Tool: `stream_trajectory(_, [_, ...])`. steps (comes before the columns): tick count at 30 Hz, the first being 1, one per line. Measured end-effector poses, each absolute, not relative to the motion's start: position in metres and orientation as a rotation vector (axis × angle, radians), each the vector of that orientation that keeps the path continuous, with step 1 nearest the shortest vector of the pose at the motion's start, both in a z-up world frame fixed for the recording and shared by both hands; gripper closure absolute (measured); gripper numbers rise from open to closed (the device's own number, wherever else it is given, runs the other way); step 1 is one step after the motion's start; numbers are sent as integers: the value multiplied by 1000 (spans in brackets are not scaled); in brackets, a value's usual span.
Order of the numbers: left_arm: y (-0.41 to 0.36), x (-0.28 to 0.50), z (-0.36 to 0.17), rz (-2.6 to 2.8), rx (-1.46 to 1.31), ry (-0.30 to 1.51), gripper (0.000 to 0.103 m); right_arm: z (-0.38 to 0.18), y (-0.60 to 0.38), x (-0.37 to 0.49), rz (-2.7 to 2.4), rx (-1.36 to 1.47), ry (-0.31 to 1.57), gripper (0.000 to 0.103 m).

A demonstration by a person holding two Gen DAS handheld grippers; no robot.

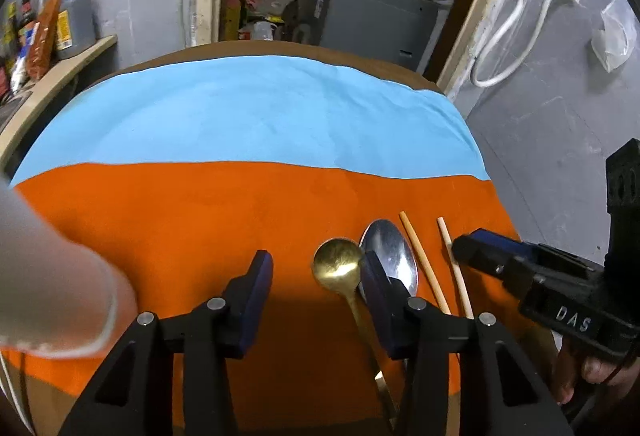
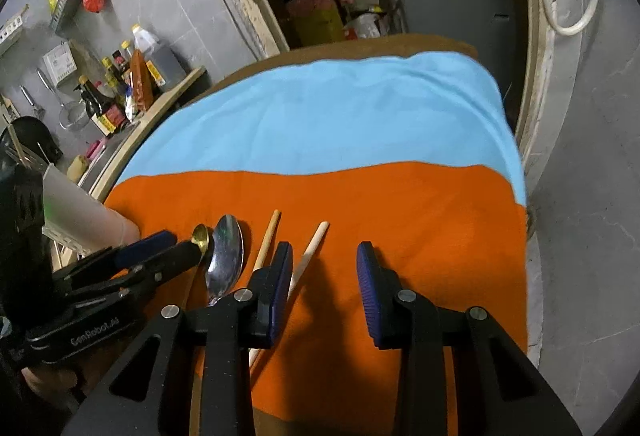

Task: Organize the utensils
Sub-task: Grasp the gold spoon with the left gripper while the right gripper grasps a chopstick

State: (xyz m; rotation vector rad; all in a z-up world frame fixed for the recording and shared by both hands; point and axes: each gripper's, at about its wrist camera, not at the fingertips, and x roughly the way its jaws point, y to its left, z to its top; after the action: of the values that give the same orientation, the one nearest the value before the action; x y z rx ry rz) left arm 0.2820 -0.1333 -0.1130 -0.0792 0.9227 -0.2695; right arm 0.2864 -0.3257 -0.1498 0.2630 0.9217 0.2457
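Observation:
A gold spoon (image 1: 338,268), a larger silver spoon (image 1: 390,252) and two wooden chopsticks (image 1: 420,260) lie side by side on the orange cloth (image 1: 180,228). My left gripper (image 1: 316,300) is open and empty, low over the cloth, its right finger over the silver spoon's handle. My right gripper (image 2: 324,288) is open and empty just right of the chopsticks (image 2: 268,240); the right wrist view also shows the gold spoon (image 2: 201,236) and silver spoon (image 2: 226,256). The right gripper also shows in the left wrist view (image 1: 480,248), beside the right chopstick.
A blue cloth (image 1: 256,116) covers the far half of the table. A translucent white cup (image 2: 84,212) stands at the left of the orange cloth (image 2: 400,220). Bottles (image 2: 116,88) crowd a counter on the left. A doorway with shelves lies behind.

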Motion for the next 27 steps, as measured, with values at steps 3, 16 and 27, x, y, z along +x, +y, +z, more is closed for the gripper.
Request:
stream_trajectory(3, [-140,289,-117,-292,-60,941,65,-153,-320,288,253,249,939,74])
stream_trajectory(16, [-142,290,-116,-378,-71,985,94,-151,-304,305,240,223,1048,78])
stream_trajectory(27, [-142,266,-107,-324,-64,931,99,-156,-301,316,207,233,1177,93])
